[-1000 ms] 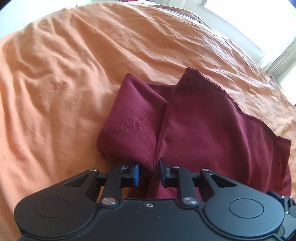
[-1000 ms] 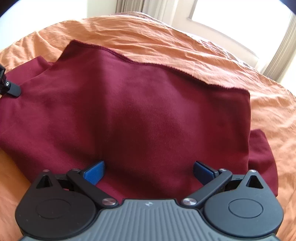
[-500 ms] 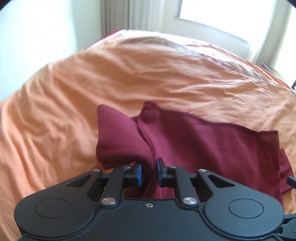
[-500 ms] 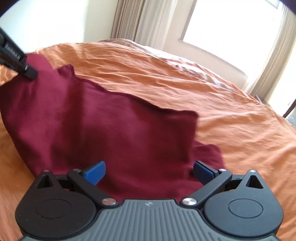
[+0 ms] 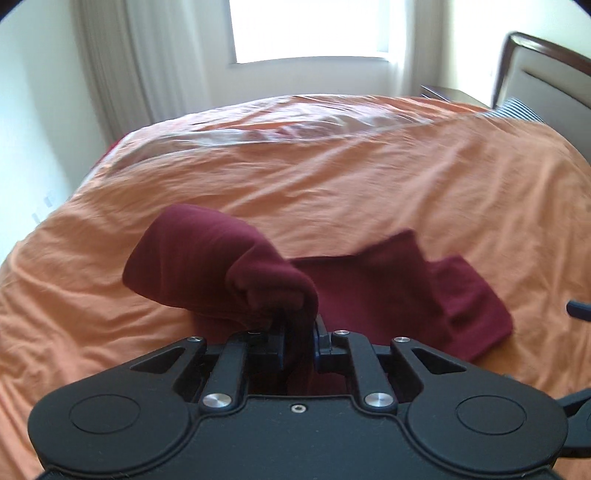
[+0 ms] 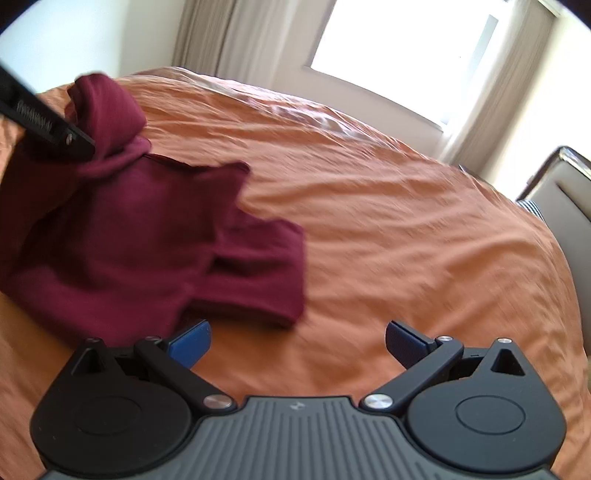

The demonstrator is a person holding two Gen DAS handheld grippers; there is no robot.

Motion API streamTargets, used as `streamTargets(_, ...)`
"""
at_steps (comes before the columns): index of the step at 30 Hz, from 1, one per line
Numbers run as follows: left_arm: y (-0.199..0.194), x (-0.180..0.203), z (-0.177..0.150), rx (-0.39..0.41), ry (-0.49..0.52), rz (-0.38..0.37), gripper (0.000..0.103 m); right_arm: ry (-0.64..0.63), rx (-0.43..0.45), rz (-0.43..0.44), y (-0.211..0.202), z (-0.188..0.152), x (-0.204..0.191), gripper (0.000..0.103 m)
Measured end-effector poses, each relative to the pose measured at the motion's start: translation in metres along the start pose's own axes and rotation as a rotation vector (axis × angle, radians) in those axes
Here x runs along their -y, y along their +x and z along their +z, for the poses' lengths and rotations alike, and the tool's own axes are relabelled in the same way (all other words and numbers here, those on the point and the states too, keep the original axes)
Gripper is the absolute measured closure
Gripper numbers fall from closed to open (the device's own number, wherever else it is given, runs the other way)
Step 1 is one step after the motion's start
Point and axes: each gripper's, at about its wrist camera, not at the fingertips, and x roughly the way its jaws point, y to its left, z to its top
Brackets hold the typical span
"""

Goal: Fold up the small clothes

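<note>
Home bedroom indicated. Bed [image 5: 369,184] covered by wrinkled orange sheet. Padded headboard [image 5: 546,70] with dark wooden frame seen at bed's right end, striped pillow [image 5: 517,109] beside it. Bright window [image 5: 306,29] and pale curtains [image 5: 110,66] seen behind bed.

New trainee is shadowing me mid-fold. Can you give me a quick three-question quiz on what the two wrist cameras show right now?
1. True or false: the right gripper is clamped on the maroon garment.
2. Multiple choice: the cloth bunched between the left gripper pads is A) flat on the orange bedcover, B) lifted above it, C) draped over the headboard.
3. Short answer: what lies directly under the right gripper's spread fingers?

Key
1. False. Its fingers stand wide apart with nothing between them.
2. B. The left gripper's jaws are closing with a fold of the garment between them, raised off the bedcover.
3. Bare orange bedcover; the garment lies beside the left finger.
</note>
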Motion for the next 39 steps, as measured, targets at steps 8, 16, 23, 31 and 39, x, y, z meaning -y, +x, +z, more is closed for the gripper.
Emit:
streamTargets(8, 0.035, 0.069, -0.03, -0.067, 0.106, -0.058, 0.091, 0.043, -0.043, -0.015, 0.009, -0.031, 0.036, 0.0)
streamTargets(16, 0.049, 0.067, -0.038, -0.112, 0.037, -0.11, 0.077, 0.078, -0.004, 0.005, 0.009, -0.03, 0.042, 0.0)
streamTargets(23, 0.034, 0.046, -0.048, -0.071, -0.118, -0.201, 0.039, 0.107, 0.062, 0.119, 0.017, 0.0, 0.031, 0.0)
streamTargets(31, 0.01, 0.013, -0.053, -0.045, -0.217, -0.086, 0.014, 0.29, 0.062, 0.41, 0.035, 0.043, 0.018, 0.001)
streamTargets(39, 0.021, -0.06, -0.061, -0.056, -0.416, 0.045, 0.003, 0.403, 0.031, 0.545, 0.067, 0.069, -0.001, 0.006)
